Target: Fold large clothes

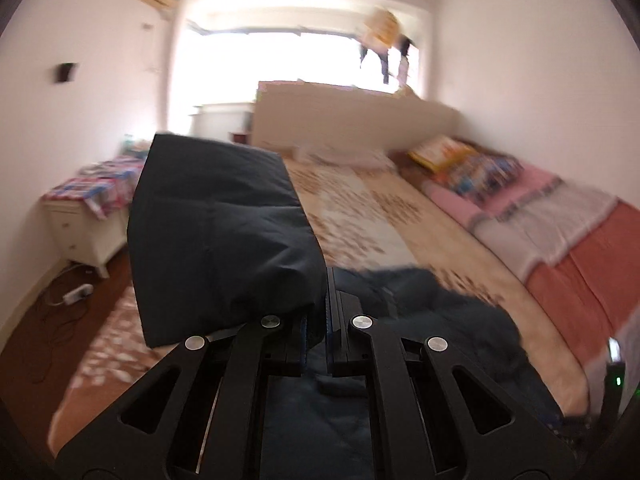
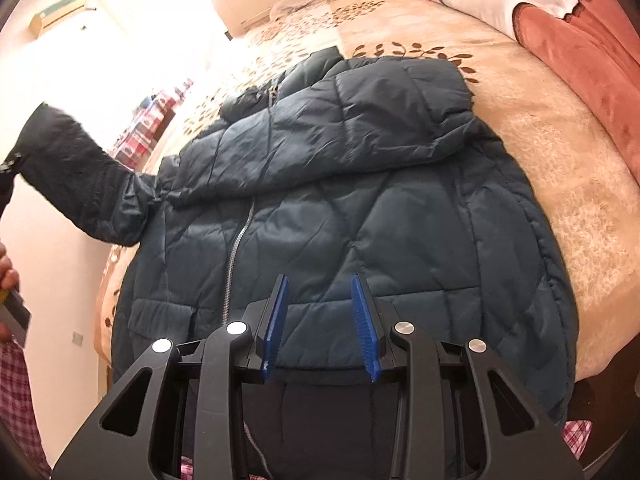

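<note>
left of the dark quilted jacket, which lies front-up and zipped on the beige leaf-patterned bed, its sleeve is lifted off the bed, and the left gripper is clamped tight on that sleeve's end, the cuff standing up over its fingers. over the jacket's hem, nearest the camera, the right gripper hangs with its blue pads apart and nothing between them, and to the right of the jacket a pink and rust blanket lies along the bed.
</note>
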Available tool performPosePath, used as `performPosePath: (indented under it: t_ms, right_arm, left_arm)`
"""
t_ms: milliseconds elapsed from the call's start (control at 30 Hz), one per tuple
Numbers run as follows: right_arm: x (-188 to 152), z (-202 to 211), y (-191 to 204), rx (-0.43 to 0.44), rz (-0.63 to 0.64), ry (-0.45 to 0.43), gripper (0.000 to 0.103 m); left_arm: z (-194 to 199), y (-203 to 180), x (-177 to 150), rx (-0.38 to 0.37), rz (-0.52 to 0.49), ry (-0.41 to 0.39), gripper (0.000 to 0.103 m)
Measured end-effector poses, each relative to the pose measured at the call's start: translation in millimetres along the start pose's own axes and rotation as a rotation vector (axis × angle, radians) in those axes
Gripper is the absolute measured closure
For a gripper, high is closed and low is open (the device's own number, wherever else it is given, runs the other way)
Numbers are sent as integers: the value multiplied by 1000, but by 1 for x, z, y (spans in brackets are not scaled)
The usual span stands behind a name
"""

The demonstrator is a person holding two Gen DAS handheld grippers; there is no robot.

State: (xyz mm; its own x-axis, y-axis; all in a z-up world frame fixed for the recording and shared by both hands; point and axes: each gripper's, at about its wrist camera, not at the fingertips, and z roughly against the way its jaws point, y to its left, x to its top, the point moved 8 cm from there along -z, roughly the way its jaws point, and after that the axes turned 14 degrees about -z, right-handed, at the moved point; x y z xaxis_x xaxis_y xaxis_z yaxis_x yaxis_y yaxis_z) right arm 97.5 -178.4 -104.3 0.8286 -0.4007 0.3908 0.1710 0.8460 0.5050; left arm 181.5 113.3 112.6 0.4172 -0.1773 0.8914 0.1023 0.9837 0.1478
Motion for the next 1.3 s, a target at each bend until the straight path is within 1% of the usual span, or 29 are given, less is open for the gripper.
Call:
performPosePath:
  t_ms: [33, 100, 133, 233, 300, 433, 500, 567, 600, 633, 667, 700, 733, 767, 800, 833, 900, 1000, 1033, 1067, 1133, 1233, 1300]
  right_arm:
    - [3, 1, -3, 3, -3, -7, 68]
    - [8, 3, -8, 11, -13, -16, 68]
    - [11, 4, -12, 19, -26, -17, 68]
    - [17, 5, -19, 29, -36, -25, 68]
    - [20, 6, -24, 26, -30, -30, 68]
    - [25, 5, -33, 37, -51, -28, 68]
    - [29, 4, -35, 42, -64, -29, 68]
    - [31, 3, -37, 47, -71, -28, 67]
    - [32, 2, -37, 49, -75, -26, 67]
    - [34, 2, -37, 55, -83, -24, 67]
    - [35, 1, -37, 58, -86, -23, 67]
    - [36, 0, -37, 61, -88, -21, 66]
    - [36, -1, -36, 63, -90, -18, 65]
    - [36, -2, -36, 66, -94, -14, 63]
    - [36, -4, -36, 68, -97, -8, 61]
    - [36, -7, -35, 69, -105, 1, 58]
    - [36, -11, -32, 77, -118, 17, 56]
    - [35, -18, -23, 102, -126, 46, 53]
    - [36, -20, -16, 115, -128, 55, 49]
    - [36, -21, -12, 125, -129, 58, 41]
    - [38, -25, -1, 137, -125, 57, 34]
    - [42, -37, 4, 86, -109, 52, 34]
    - [47, -48, 6, 65, -118, 55, 36]
  left_arm:
    - [-8, -21, -5, -36, -22, 21, 97]
    - [-20, -50, -14, -88, -47, 58, 97]
    - [-31, -68, -22, -121, -54, 88, 97]
    - [-58, -113, -53, -185, -69, 175, 97]
    - [-78, -143, -69, -214, -101, 234, 97]
    - [-96, -183, -98, -247, -175, 307, 97]
    - [-102, -196, -111, -264, -191, 348, 96]
    - [-105, -201, -117, -261, -206, 371, 93]
    - [-105, -204, -121, -278, -206, 389, 87]
    - [-106, -205, -124, -292, -203, 403, 73]
    - [-105, -206, -127, -298, -199, 420, 63]
    - [-101, -207, -129, -312, -189, 427, 51]
    - [-100, -210, -131, -330, -182, 426, 46]
    - [-93, -214, -133, -375, -176, 431, 44]
    - [-89, -217, -135, -396, -179, 437, 42]
    - [-81, -219, -137, -412, -185, 436, 42]
    - [-67, -219, -138, -431, -196, 413, 42]
    - [-43, -204, -136, -422, -199, 376, 42]
    - [-39, -197, -135, -412, -192, 372, 42]
    - [-36, -188, -133, -395, -184, 367, 42]
    - [-33, -165, -130, -342, -157, 352, 42]
    - [-38, -120, -128, -205, -132, 345, 42]
    - [-47, -83, -131, -77, -104, 364, 42]
